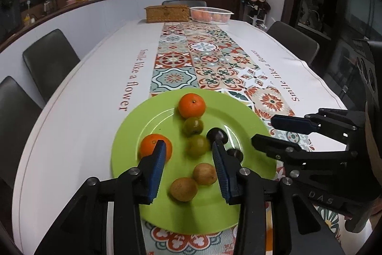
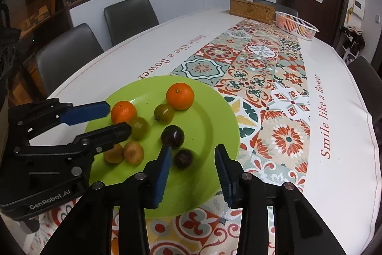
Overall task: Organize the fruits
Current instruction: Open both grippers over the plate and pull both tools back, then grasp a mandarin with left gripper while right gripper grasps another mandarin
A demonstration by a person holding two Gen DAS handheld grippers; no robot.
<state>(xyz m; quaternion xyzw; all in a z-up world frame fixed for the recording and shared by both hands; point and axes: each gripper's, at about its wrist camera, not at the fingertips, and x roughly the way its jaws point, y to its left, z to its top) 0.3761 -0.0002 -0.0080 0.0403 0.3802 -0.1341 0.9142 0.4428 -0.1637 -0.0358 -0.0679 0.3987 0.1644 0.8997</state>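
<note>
Fruits are gathered on a green plate (image 1: 133, 135) at the near end of the table (image 1: 71, 111), on the patterned runner (image 1: 214, 63). Nearest, two brown kiwis (image 1: 183, 189) lie side by side; beyond them two dark plums (image 2: 172, 136), two greenish fruits (image 1: 197, 145) and two oranges (image 1: 192, 105) are seen. The left gripper (image 1: 188, 169) and right gripper (image 2: 193, 170) are held over the plate's near half, fingers parted and nothing held between them. By type, the pieces seem already paired, so the sorting is judged largely done on the plate; whether anything must still go to the far white basket (image 1: 211, 14), where orange fruit shows, cannot be told. The pieces are nearly round, so no clear long axis is shown; the farther orange's stem end is turned upward. A woven box (image 1: 167, 13) stands beside the basket.
</note>
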